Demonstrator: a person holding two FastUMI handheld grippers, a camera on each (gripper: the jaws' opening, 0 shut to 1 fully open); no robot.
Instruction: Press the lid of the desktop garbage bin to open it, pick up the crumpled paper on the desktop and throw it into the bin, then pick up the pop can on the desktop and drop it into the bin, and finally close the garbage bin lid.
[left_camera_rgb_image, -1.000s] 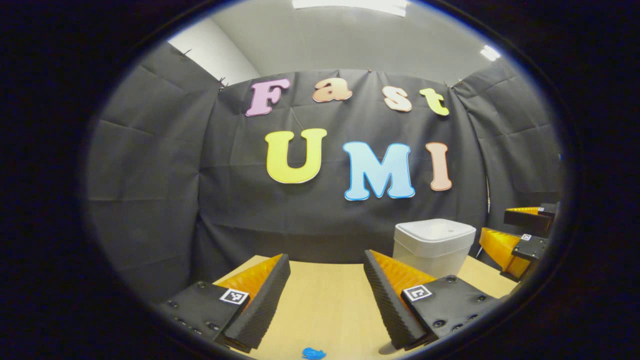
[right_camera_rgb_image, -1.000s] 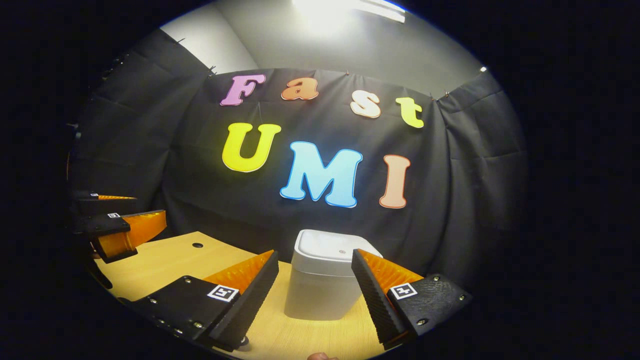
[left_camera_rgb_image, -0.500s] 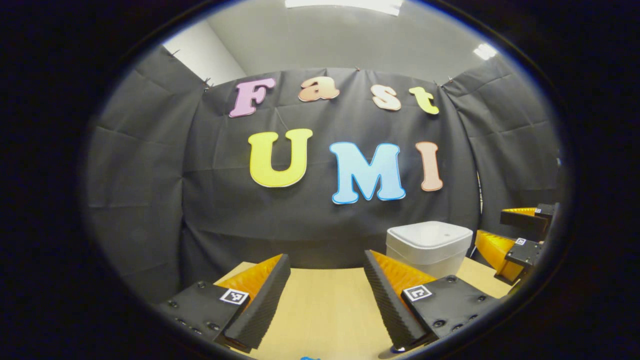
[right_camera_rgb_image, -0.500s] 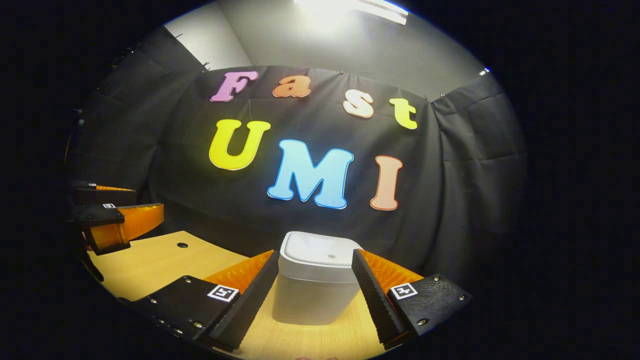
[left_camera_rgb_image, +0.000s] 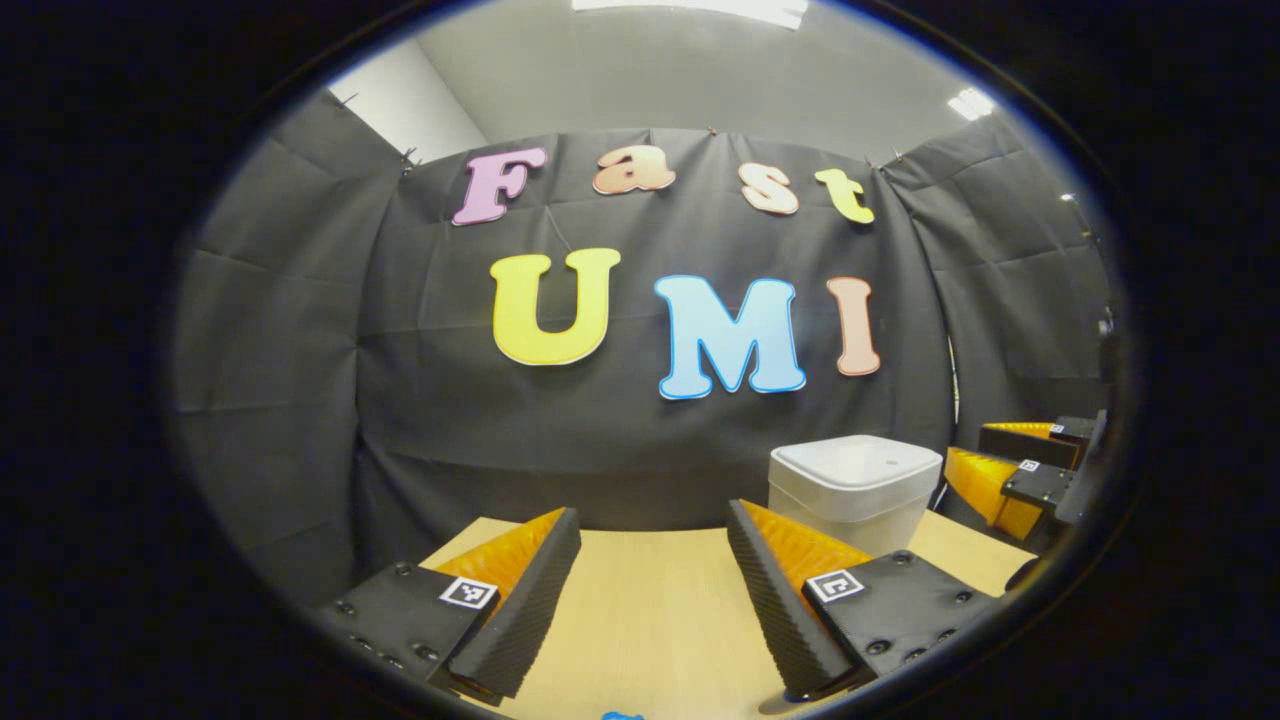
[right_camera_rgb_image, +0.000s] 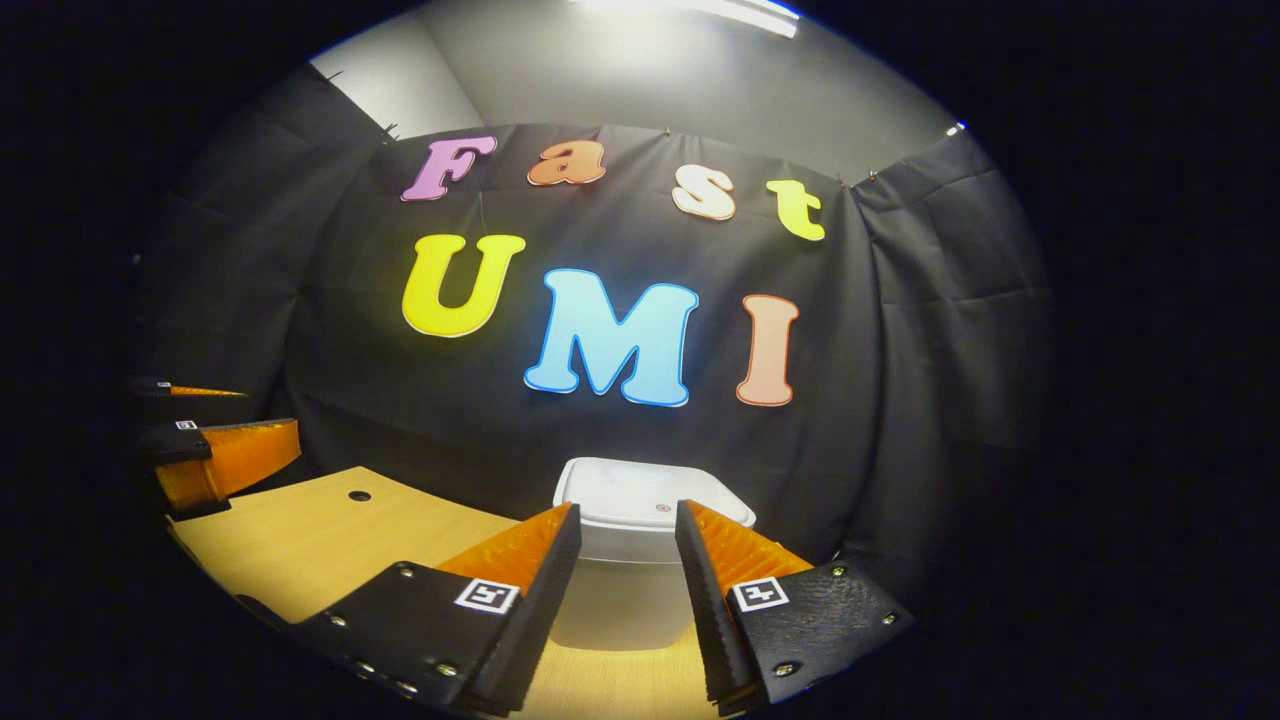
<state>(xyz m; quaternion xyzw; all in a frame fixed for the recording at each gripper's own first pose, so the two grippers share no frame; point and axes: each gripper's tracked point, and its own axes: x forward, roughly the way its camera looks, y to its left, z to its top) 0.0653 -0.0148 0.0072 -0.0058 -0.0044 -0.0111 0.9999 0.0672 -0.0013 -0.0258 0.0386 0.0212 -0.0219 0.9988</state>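
Lid (right_camera_rgb_image: 640, 492) of the white garbage bin (right_camera_rgb_image: 615, 600) is down flat, as it was a second ago. Your right gripper (right_camera_rgb_image: 628, 590) has changed most: its two fingers have drawn closer to each other than they stood half a second ago, leaving a narrower gap, and nothing is between them. They point straight at the bin, which now sits centred in that gap in the right gripper view, with the fingertips level with the bin's upper wall; whether they touch it you cannot tell from here.

Your left gripper (left_camera_rgb_image: 650, 600) is spread wide with nothing in it, much as before, held over the wooden desktop (left_camera_rgb_image: 650, 620) and aimed at the far edge. In the left gripper view the bin (left_camera_rgb_image: 850, 490) stands toward the far right part of the desktop, near the cloth wall, and beyond it at the right edge you see your other gripper (left_camera_rgb_image: 1020, 470), which has slid lower and closer to the bin than it was a second ago.

A scrap of blue, crumpled paper (left_camera_rgb_image: 620, 715), peeks in at the very bottom of the left gripper view, near the desktop's near edge; less of it shows than a second ago.

In the right gripper view, your left gripper (right_camera_rgb_image: 205, 440) hangs over the left edge of the desktop (right_camera_rgb_image: 320, 540), well apart from the bin.
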